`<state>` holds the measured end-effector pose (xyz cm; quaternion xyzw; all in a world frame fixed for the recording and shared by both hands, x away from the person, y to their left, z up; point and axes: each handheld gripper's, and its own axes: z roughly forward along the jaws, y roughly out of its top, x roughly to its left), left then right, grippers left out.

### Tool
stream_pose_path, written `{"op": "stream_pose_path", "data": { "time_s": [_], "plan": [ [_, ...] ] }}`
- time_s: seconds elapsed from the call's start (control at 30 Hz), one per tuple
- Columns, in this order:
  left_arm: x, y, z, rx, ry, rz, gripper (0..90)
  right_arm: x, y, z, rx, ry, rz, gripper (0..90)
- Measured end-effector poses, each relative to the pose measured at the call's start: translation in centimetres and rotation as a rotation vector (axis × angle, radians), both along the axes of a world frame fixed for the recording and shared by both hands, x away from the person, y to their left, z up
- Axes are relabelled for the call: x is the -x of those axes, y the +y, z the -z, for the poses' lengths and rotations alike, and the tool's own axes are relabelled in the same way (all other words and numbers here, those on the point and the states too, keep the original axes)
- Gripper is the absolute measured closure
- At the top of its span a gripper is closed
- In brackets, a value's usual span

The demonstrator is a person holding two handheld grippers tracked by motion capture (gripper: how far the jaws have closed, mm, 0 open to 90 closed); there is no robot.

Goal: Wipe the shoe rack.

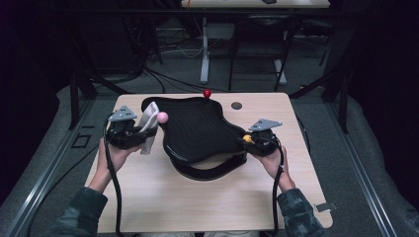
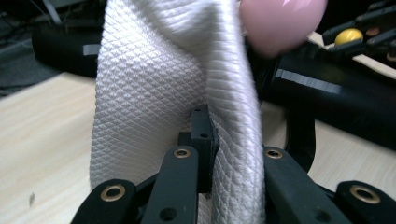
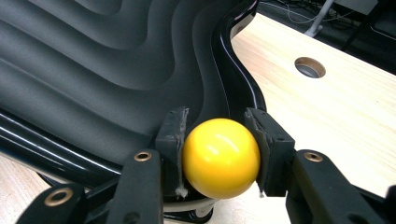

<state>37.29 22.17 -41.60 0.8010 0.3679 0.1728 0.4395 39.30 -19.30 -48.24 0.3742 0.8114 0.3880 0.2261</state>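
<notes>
White diamond-woven cloth (image 2: 154, 107), soft and limp, is pinched in the left tool (image 1: 129, 132), whose jaws are clenched hard on a fold of it; the fabric rises from the jaws and drapes in two loose lobes. In the high view the cloth (image 1: 148, 126) hangs at the left edge of the black moulded tray with a wavy, ribbed surface (image 1: 197, 131), close to a smooth pale-pink ball knob (image 1: 162, 117) that stands on the tray's left rim. From the left gripper view the pink ball (image 2: 282, 23) sits just behind the top of the cloth; whether they touch I cannot tell.

The right tool (image 3: 219, 158) grasps a glossy yellow ball knob (image 3: 220, 157) on the tray's right rim, its pads pressed to either side of the sphere. A third knob, a small red ball (image 1: 207, 93), stands at the far rim.

The step in hand looks like wiping: one tool steadies the tray by its yellow knob while the other brings the cloth to the tray's left side. The next move likely calls for laying the cloth against the pink knob or the ribbed surface and dragging it, keeping the pinch firm so the slack fabric does not slip out, and holding the right grasp steady so the tray does not slide on the pale wood-grain bench (image 1: 163, 197). The tray's glossy rim and matte stepped contours may catch the weave.
</notes>
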Motion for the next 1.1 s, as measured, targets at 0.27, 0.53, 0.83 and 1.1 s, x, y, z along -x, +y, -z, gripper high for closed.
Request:
{"op": "stream_pose_path", "data": {
  "time_s": [0.27,0.53,0.83,1.1],
  "plan": [
    [1.0,1.9,2.6,0.027,0.042,-0.045,83.0,0.0,0.0,0.0,-0.005,0.006,0.002,59.7],
    [2.7,4.0,5.6,0.062,0.092,-0.098,83.0,0.1,0.0,-0.3,-0.025,0.034,0.039,55.3],
    [3.8,5.3,6.2,0.002,0.146,-0.170,83.0,0.9,-0.4,-0.7,-0.030,0.047,0.062,59.1],
    [3.5,6.3,6.8,-0.037,0.215,-0.204,83.0,0.6,-0.4,-0.6,-0.033,0.042,0.065,59.7]
  ]
}}
